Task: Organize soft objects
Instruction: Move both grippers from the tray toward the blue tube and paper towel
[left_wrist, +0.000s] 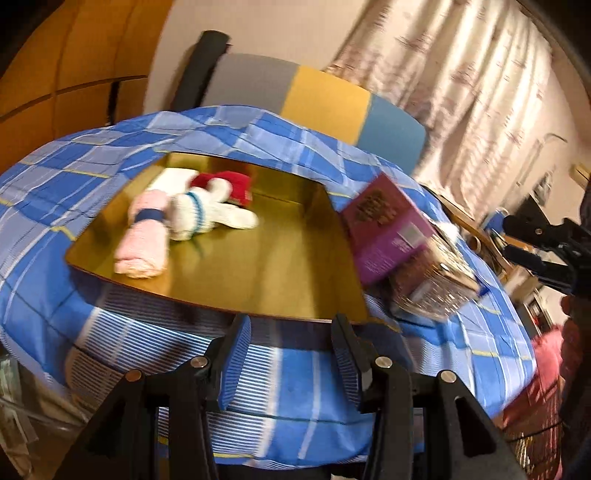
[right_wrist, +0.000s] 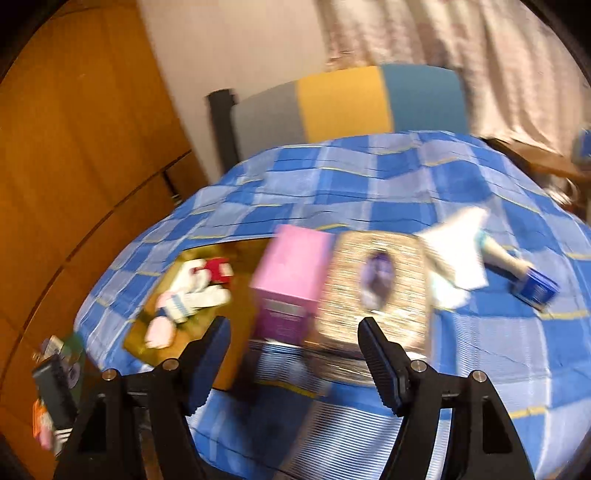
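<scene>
Both grippers spread, empty | pink rolled towel blue-banded | white sock striped | gold tray

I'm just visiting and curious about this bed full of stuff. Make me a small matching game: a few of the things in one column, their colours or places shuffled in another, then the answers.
Things:
1. rolled towel
2. tall cardboard box
3. flat tray
4. small box

Descriptions:
A. gold, shiny
B. pink, with a dark blue band
C. blue, lying on the checked cover right of the glittery box
D. purple-pink, beside the tray's right edge

Pairs: 1-B, 2-D, 3-A, 4-C
</scene>
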